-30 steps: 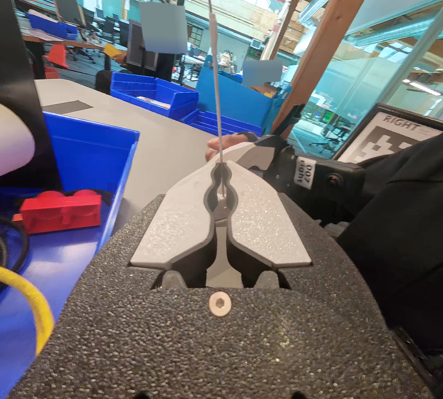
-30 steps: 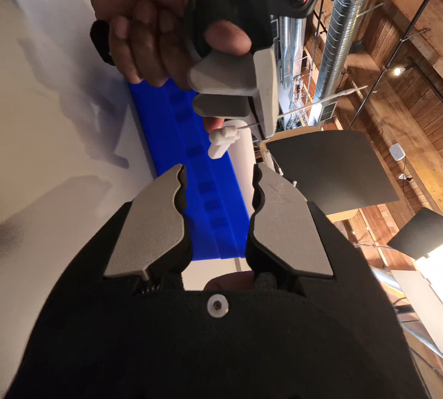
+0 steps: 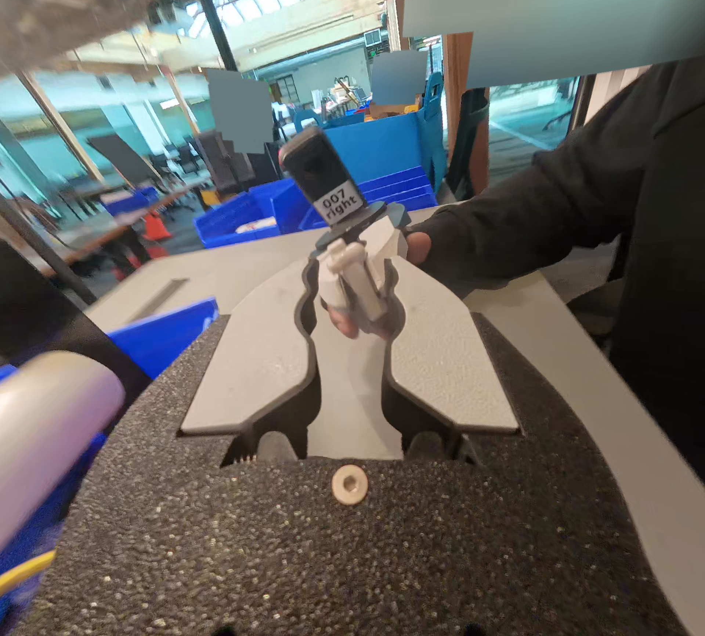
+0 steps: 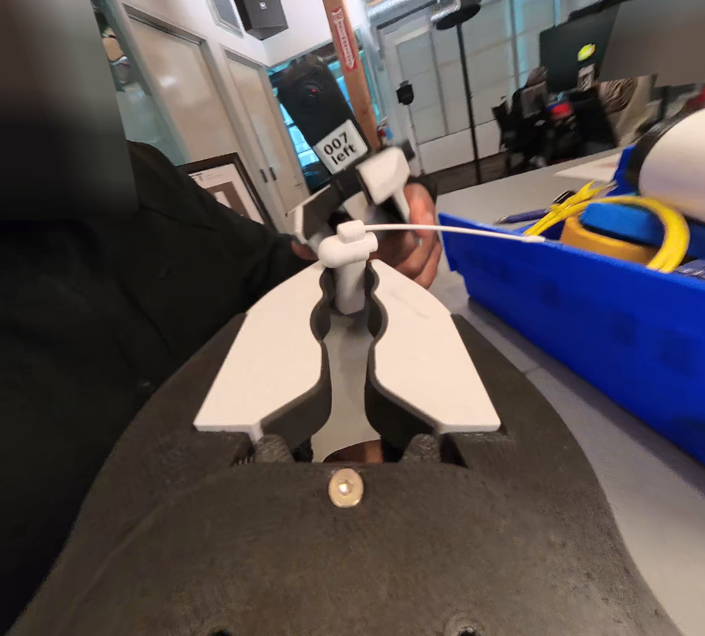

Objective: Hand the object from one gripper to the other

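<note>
The object [image 4: 349, 251] is a white plastic piece with a thick stem, a T-shaped head and a long thin rod that points right over the blue bin. My right gripper [image 4: 348, 272] is shut on its stem. The left gripper [image 4: 351, 209] shows just behind the head, held by a hand, its fingers apart. In the left wrist view my left gripper [image 3: 349, 274] is open, one finger on each side of the right gripper's tips [image 3: 349, 291] and the object's head [image 3: 341, 253]. I cannot tell whether it touches them.
A blue bin [image 4: 572, 297] with a yellow cable [image 4: 671, 236] and a yellow tape roll stands on the grey table [image 4: 629, 503] to the right. More blue bins [image 3: 244, 224] sit at the table's far edge. A black sleeve [image 3: 610, 217] reaches in from the right. Less than 4 cm separates the two grippers' tips.
My left gripper, shut on the thin rod before, has opened and let go. My right gripper, open before, has shut on the object's stem. Both grippers now face each other, tilted lower.
</note>
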`<state>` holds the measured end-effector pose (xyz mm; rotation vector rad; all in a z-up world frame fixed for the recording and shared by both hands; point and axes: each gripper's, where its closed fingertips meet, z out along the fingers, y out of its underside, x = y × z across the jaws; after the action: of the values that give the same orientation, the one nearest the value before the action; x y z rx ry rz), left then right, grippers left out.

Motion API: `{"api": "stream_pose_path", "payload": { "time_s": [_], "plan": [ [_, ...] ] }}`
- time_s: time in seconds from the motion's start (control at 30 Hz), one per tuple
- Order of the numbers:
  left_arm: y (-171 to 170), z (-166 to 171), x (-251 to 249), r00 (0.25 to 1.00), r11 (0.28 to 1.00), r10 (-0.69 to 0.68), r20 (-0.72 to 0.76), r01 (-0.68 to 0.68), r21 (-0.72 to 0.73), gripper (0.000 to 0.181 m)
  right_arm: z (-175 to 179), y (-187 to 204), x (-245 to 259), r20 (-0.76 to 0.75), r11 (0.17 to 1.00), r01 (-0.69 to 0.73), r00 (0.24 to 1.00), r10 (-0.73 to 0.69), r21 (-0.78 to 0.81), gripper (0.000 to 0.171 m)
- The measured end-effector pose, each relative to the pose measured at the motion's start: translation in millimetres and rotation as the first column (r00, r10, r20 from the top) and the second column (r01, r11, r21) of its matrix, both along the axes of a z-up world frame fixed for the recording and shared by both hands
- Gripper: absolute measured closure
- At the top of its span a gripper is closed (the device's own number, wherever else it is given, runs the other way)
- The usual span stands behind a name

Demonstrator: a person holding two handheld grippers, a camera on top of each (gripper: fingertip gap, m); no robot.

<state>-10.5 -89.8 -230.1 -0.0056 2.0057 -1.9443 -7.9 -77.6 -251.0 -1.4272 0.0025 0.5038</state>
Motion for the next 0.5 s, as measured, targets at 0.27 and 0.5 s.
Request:
{"api": "stream_pose_path", "payload": {
  "time_s": [0.27, 0.5],
  "plan": [
    [-0.5, -29.9, -29.1, 0.970, 0.947, -0.138, 0.202, 0.070, 0.312, 0.147, -52.9, 6.8, -49.3, -0.100, 0.889, -0.290, 0.957, 0.272, -0.354, 0.156],
    [-0.5, -66.7, -52.4, 0.957, 0.852, -0.283, 0.065, 0.219, 0.476, 0.149, -69.8, 1.8, -63.3, -0.069, 0.824, -0.320, 0.943, 0.327, -0.467, 0.156]
  ]
}}
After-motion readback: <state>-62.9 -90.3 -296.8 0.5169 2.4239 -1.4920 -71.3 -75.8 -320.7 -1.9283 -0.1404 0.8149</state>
